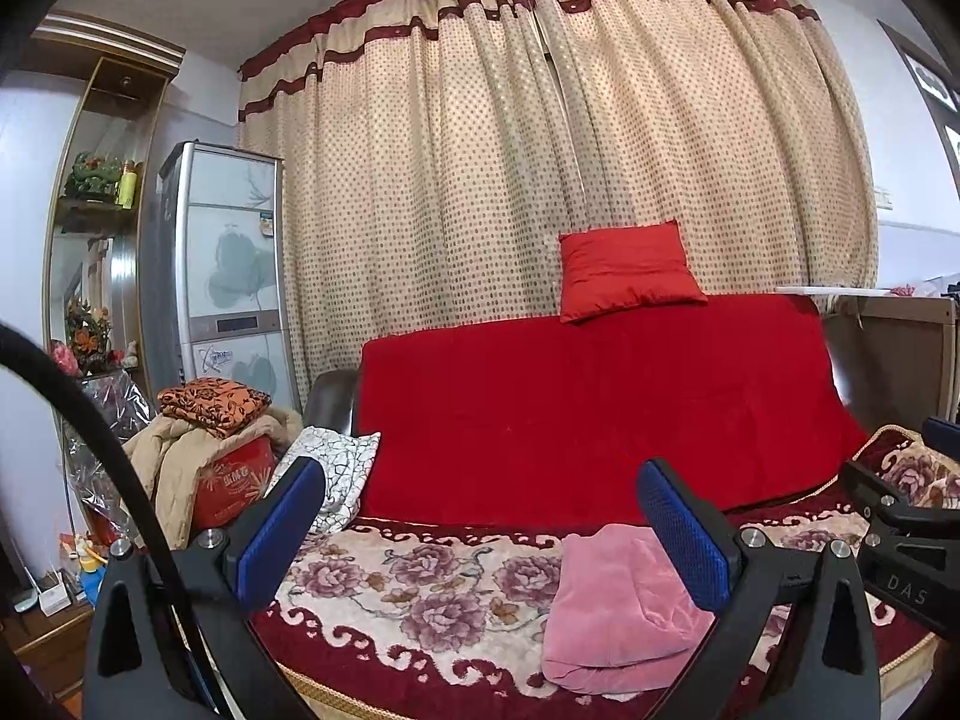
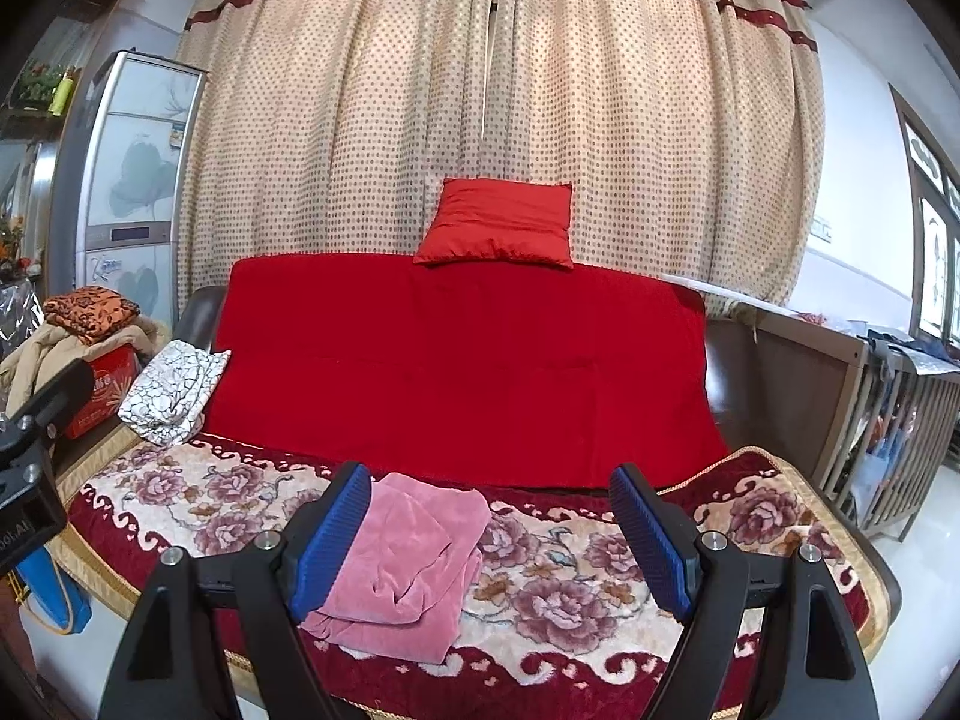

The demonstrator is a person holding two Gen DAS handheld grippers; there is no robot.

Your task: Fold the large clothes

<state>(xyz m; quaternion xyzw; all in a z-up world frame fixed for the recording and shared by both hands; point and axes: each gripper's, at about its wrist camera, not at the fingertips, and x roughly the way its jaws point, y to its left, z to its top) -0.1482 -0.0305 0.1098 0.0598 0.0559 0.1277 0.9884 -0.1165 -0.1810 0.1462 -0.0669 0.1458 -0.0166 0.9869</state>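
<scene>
A pink velvety garment (image 1: 618, 606) (image 2: 408, 570) lies folded in a soft bundle on the flowered seat blanket (image 1: 420, 588) (image 2: 600, 576) of the sofa. My left gripper (image 1: 480, 516) hangs open in front of the sofa, level, with the pink garment low behind its right finger. My right gripper (image 2: 489, 516) is also open, tilted a little downward, the pink garment beside and behind its left finger. Neither gripper touches the cloth. The right gripper's black body (image 1: 900, 540) shows at the right edge of the left wrist view.
A red throw (image 1: 600, 408) (image 2: 468, 372) covers the sofa back, with a red cushion (image 1: 624, 270) (image 2: 498, 222) on top. A white patterned cloth (image 1: 336, 468) (image 2: 171, 390) lies at the sofa's left end. Clothes and a red box (image 1: 234, 486) are piled left, before a tall appliance (image 1: 234, 264).
</scene>
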